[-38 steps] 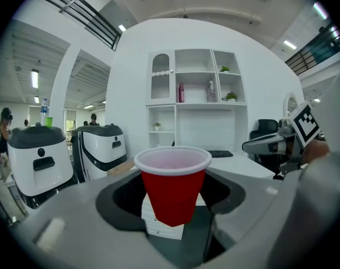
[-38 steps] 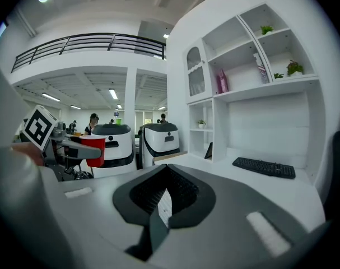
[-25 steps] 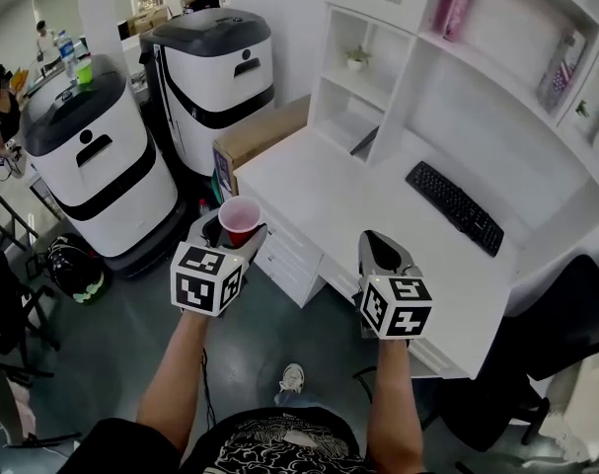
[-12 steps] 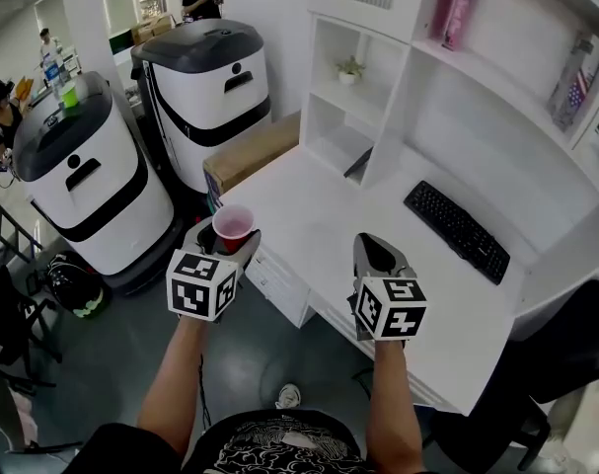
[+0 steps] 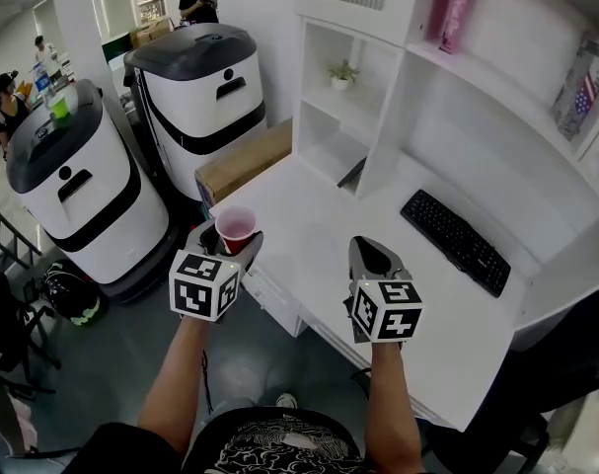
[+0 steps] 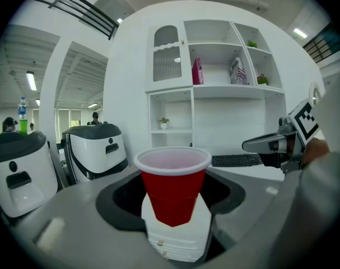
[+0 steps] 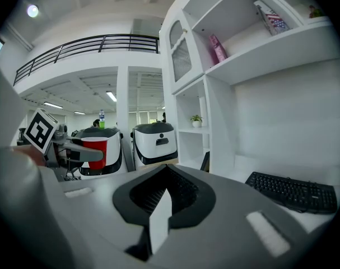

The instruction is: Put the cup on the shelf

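- In the head view only the rim and the pink inside of the cup [image 5: 236, 227] show. Its lower part is hidden between the jaws of the left claw [image 5: 230, 237].
- Both hands are covered by the marker cubes, so only the bare forearms can be seen.
- The upper part of the shelf [image 5: 383, 126] is cut off by the frame's edge, and the things on it are hard to make out.
- The left claw [image 6: 172, 206] is closed on the red cup [image 6: 172, 184] and holds it upright with the mouth up.
- The cup is in the air by the left corner of the tabletop [image 5: 329, 215], well apart from the shelf.
- The right claw [image 7: 161, 206] has its jaws together with nothing between them.
- Both forearms reach forward side by side. The right claw [image 5: 373, 257] is above the front of the tabletop, near the keyboard [image 5: 455, 240].
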The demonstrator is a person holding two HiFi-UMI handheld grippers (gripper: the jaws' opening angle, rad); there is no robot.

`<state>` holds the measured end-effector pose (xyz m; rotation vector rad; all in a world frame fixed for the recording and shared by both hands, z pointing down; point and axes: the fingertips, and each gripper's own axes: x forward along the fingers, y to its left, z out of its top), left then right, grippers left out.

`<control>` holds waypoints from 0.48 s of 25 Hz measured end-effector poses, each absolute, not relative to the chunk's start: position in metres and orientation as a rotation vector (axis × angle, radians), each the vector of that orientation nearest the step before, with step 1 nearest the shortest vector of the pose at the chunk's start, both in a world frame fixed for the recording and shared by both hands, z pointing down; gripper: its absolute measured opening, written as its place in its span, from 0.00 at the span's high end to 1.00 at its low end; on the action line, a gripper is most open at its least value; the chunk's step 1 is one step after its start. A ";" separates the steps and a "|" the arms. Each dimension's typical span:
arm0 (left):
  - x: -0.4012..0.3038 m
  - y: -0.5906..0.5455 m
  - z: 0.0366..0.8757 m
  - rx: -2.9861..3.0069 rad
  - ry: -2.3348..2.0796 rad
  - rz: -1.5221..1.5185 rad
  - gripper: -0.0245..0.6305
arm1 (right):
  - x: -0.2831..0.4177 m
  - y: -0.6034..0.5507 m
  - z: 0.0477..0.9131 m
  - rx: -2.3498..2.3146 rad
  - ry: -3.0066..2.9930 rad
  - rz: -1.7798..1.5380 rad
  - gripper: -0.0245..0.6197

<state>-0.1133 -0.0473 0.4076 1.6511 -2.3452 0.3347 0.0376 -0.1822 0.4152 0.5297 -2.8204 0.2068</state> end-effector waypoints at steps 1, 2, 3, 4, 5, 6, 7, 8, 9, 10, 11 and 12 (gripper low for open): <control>-0.113 -0.050 0.408 1.653 -2.345 0.336 0.52 | 0.037 -0.184 0.416 0.529 -2.820 0.208 0.93; -0.114 -0.052 0.407 1.654 -2.345 0.337 0.52 | 0.036 -0.186 0.416 0.528 -2.822 0.209 0.93; -0.114 -0.054 0.407 1.655 -2.345 0.338 0.52 | 0.035 -0.187 0.415 0.526 -2.824 0.208 0.93; -0.115 -0.056 0.406 1.657 -2.346 0.339 0.52 | 0.034 -0.189 0.414 0.526 -2.826 0.207 0.93; -0.116 -0.057 0.406 1.658 -2.346 0.339 0.52 | 0.033 -0.190 0.414 0.526 -2.828 0.207 0.93; -0.117 -0.058 0.406 1.659 -2.347 0.339 0.52 | 0.031 -0.191 0.414 0.525 -2.830 0.207 0.93; -0.118 -0.059 0.406 1.660 -2.347 0.339 0.52 | 0.030 -0.192 0.413 0.525 -2.832 0.207 0.93; -0.120 -0.061 0.406 1.661 -2.347 0.339 0.52 | 0.028 -0.194 0.413 0.525 -2.834 0.206 0.93; -0.121 -0.062 0.406 1.664 -2.347 0.339 0.52 | 0.027 -0.195 0.413 0.526 -2.836 0.205 0.93; -0.123 -0.064 0.406 1.668 -2.347 0.338 0.52 | 0.025 -0.197 0.413 0.529 -2.837 0.203 0.93; -0.125 -0.067 0.406 1.673 -2.347 0.339 0.52 | 0.022 -0.199 0.412 0.532 -2.840 0.200 0.93; -0.128 -0.069 0.406 1.678 -2.347 0.339 0.52 | 0.019 -0.201 0.412 0.535 -2.842 0.198 0.93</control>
